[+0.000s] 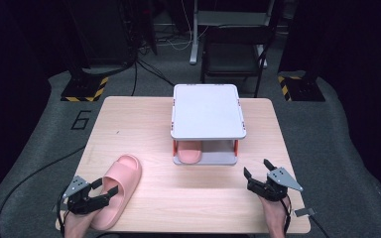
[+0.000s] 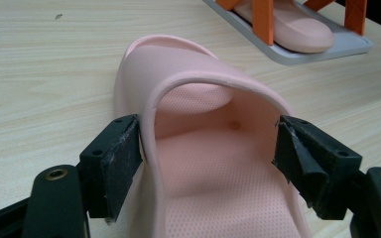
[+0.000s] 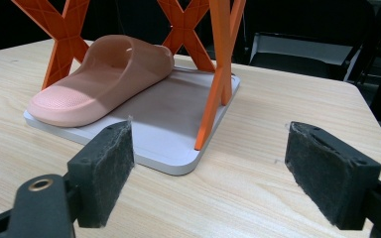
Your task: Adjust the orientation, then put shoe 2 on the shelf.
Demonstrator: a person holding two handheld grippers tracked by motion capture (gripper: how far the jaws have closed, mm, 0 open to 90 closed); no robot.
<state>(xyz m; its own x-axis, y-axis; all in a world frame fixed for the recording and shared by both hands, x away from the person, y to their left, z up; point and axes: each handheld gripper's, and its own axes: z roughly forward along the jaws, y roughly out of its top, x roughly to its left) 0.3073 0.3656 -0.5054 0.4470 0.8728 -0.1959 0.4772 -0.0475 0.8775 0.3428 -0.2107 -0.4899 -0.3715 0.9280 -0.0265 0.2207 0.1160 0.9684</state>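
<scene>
Count: two slippers, one rack, two tools, one worktop.

Two pink slippers: one slipper on the worktop [image 1: 120, 188] and one slipper on the rack's lower tray [image 1: 190, 152]. One two-tier rack [image 1: 207, 113] with white trays and orange legs, of which two legs show in the high view. Two black tools, the left tool [image 1: 105, 192] and the right tool [image 1: 258, 168], each with two jaws. One wooden worktop [image 1: 144, 124]. One chair [image 1: 235, 54] stands beyond it.

Grey carpet floor [image 1: 39, 148], dark folding chair [image 1: 234, 54] behind the wooden table [image 1: 144, 114], probably black curtains around.
</scene>
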